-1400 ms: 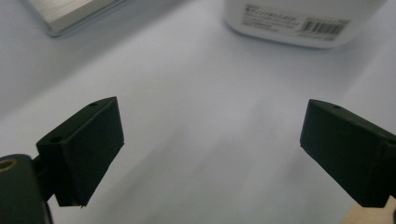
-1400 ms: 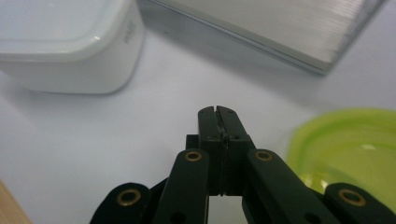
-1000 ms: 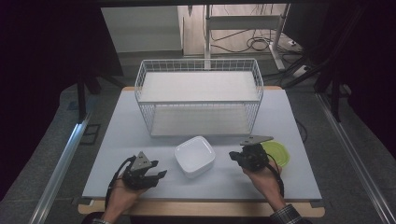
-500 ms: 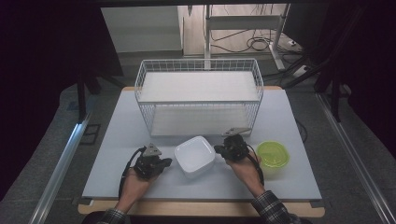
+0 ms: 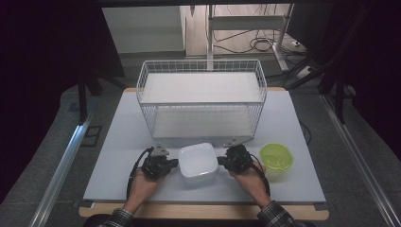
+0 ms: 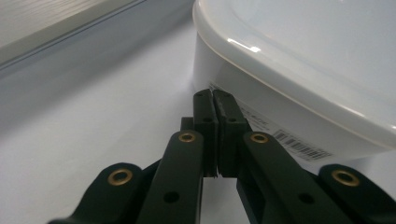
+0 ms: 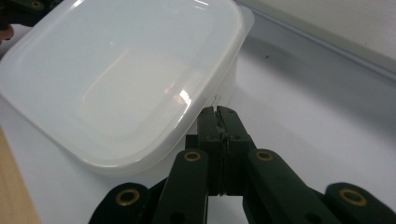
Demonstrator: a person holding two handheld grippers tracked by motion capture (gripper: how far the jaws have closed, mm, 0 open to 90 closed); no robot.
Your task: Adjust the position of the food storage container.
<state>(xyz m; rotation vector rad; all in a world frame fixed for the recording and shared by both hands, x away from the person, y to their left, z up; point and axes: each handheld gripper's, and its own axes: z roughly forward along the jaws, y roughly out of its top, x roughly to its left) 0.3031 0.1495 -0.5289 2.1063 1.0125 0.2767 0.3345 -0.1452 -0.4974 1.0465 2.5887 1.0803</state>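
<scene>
A white square container with its lid on sits on the table's near middle. My left gripper lies low at its left side, and in the left gripper view its jaws are shut together with nothing between them, tips right at the container's side wall under the lid rim. My right gripper mirrors it on the right side. The right gripper view shows this gripper shut and empty too, with its tips just below the lid's edge on the container.
A green translucent bowl stands right of my right hand. A large white wire basket takes up the far half of the pale grey table. The wooden front edge runs close behind the wrists.
Both hands have come inward from the sides until each gripper sits against the container. The right one moved away from the green bowl. The container has not shifted.
</scene>
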